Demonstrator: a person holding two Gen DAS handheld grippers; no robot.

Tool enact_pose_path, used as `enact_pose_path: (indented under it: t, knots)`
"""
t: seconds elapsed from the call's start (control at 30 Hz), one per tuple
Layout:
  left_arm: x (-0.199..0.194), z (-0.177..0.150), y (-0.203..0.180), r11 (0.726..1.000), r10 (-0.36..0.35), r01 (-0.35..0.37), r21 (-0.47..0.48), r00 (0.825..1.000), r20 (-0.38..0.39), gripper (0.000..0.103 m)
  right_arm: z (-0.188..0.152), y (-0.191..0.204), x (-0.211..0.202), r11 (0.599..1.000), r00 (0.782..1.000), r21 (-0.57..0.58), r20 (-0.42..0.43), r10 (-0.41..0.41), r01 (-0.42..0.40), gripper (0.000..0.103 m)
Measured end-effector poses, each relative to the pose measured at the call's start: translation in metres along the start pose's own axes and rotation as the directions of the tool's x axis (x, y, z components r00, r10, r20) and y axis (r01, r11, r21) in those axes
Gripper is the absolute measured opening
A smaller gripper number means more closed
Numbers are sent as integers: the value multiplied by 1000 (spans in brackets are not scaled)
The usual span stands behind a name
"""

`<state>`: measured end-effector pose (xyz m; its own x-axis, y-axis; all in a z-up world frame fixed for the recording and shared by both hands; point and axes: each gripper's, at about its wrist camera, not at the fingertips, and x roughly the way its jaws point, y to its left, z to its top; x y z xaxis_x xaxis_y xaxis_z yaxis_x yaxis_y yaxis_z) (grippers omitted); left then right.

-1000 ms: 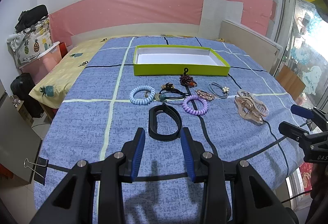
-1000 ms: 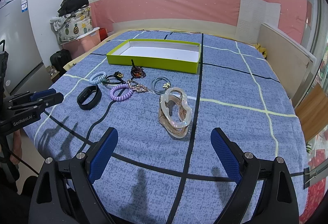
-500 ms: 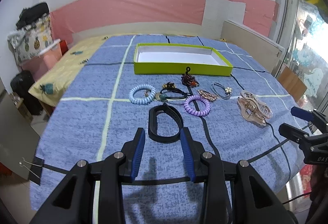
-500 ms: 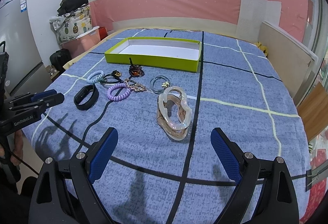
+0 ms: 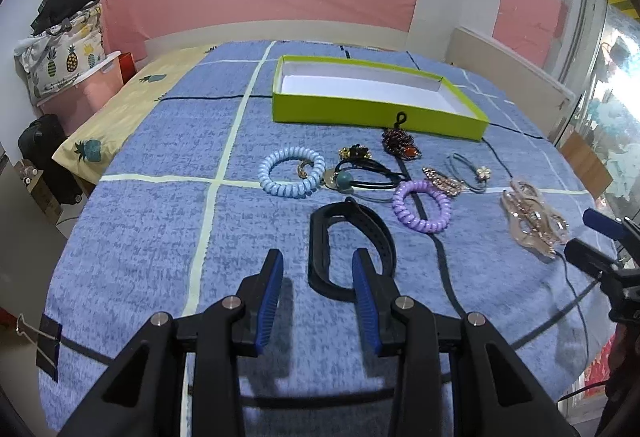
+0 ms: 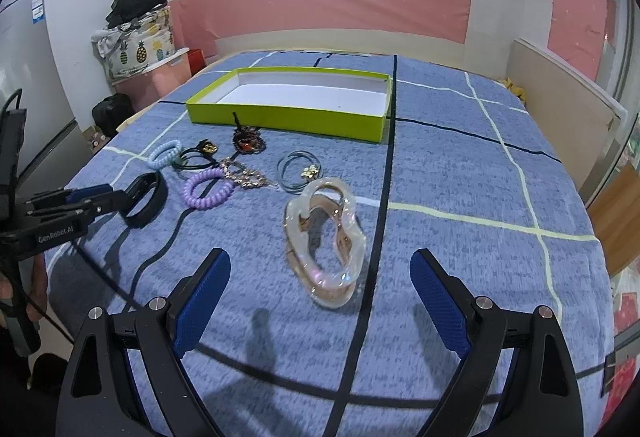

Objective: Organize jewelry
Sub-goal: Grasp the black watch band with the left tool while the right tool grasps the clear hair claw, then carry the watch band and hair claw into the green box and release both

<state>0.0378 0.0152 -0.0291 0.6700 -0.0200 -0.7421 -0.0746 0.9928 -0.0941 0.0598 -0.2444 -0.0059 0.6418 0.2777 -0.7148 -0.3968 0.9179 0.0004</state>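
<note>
A black band lies on the blue checked cloth. My left gripper is open, its jaws either side of the band's near left edge; it also shows in the right wrist view. My right gripper is wide open just short of a clear pink hair claw. Beyond lie a light blue coil tie, a purple coil tie, black ties, a beaded clip and a grey tie with a flower. An empty lime-green box stands behind.
A binder clip grips the cloth at the left edge. A pineapple-print bag and pink bin stand at far left. A beige board lines the right side. The right gripper shows at the left view's right edge.
My left gripper has moved forward, so its jaws now straddle the black band's near edge. My right gripper has closed in on the hair claw. Nothing was grasped.
</note>
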Motion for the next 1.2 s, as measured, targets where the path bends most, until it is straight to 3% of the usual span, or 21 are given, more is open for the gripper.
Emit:
enact_pose_path:
  t: [0.13,0.23,0.37,0.47,0.63,1.2]
  knots:
    - [12,1,-2,1000,-5,5,7,1000,-29,38,4,-5,11,1000,1000,5,-8,1,-1,85]
    - [17,1,-3,1000,2,-1,14,999,-35,37,6,-8,21,1000,1000,8,-28,3,-3,70]
    - [21,4,-4,1000,14,-13,19,999,-38,30,7,-9,30,1000,999,10,-49,23,-23,62]
    - [23,5,-5,999,34,-33,31,999,-34,24,7,-10,34,999,997,12,-61,38,-38,48]
    - [24,5,-5,999,38,-36,38,999,-33,13,7,-8,35,999,998,7,-60,33,-33,48]
    - [-2,2,-7,999,-24,24,37,1000,5,13,-1,-5,7,999,999,32,8,42,-42,47]
